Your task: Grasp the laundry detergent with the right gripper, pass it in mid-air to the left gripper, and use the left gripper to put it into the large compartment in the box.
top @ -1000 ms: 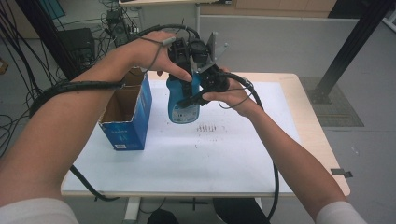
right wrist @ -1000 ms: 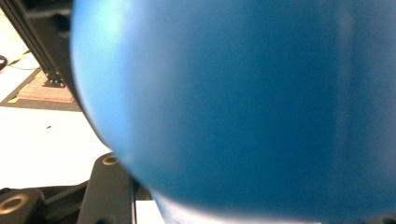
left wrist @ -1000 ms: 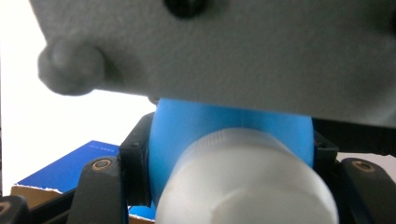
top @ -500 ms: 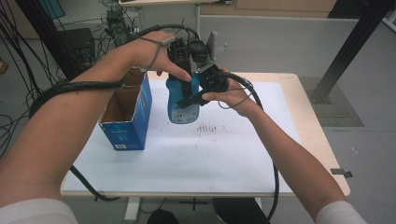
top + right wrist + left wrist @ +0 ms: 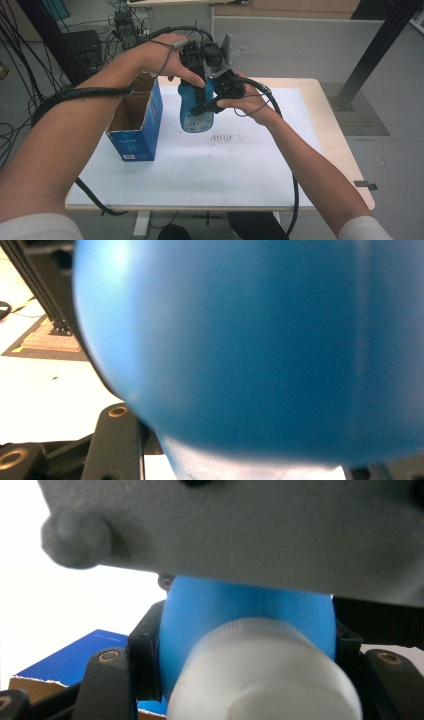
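A blue bottle point(image 5: 195, 114) with a pale label hangs upright above the white table, held between both hands. My left gripper point(image 5: 193, 89) comes down from above and is shut on the bottle's shoulder; in the left gripper view the white cap point(image 5: 265, 680) sits close to the camera, with the blue body point(image 5: 240, 615) between the black jaws. My right gripper point(image 5: 204, 105) reaches in from the right and is shut on the bottle's body point(image 5: 260, 350), which blocks most of the right gripper view.
An open blue cardboard box point(image 5: 136, 125) stands on the table's left side, close beside the bottle. White paper point(image 5: 225, 165) with small dark marks covers the tabletop. Cables trail from both grippers, and a black post point(image 5: 370, 55) stands beyond the right corner.
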Available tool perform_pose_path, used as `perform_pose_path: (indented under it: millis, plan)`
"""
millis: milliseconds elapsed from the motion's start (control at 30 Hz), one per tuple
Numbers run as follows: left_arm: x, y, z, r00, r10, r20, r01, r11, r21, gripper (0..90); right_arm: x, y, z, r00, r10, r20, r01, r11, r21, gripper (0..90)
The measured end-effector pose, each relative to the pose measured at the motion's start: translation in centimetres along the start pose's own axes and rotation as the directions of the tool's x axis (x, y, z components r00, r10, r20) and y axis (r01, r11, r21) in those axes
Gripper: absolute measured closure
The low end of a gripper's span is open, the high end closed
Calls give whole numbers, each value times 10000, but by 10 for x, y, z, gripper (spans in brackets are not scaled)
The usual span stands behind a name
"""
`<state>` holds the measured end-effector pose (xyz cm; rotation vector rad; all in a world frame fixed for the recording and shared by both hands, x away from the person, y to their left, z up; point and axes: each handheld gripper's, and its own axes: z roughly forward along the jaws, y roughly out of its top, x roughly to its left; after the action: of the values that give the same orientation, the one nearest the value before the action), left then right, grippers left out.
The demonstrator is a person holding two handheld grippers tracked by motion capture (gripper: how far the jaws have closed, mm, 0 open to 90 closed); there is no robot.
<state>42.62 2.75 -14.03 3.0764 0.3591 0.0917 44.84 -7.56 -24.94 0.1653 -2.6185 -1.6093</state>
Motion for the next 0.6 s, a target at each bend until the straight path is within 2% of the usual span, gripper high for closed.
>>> perform_pose_path:
  millis: [233,267,567,600]
  plan:
    - [0,0,-2,10000,19,35,-19,10000,-53,378,2,0,-1,9994,331,-83,-332,9994,-74,398]
    - [0,0,-3,10000,68,61,-67,9999,-88,378,2,0,-1,9992,400,-5,-400,9992,-89,363]
    - [-1,1,-3,9999,62,120,-61,10000,-58,378,3,-3,-8,9983,533,250,-530,9985,-133,273]
    - [-1,1,-2,9999,55,116,-54,10000,-36,378,4,-6,-11,9968,758,240,-752,9968,-255,241]
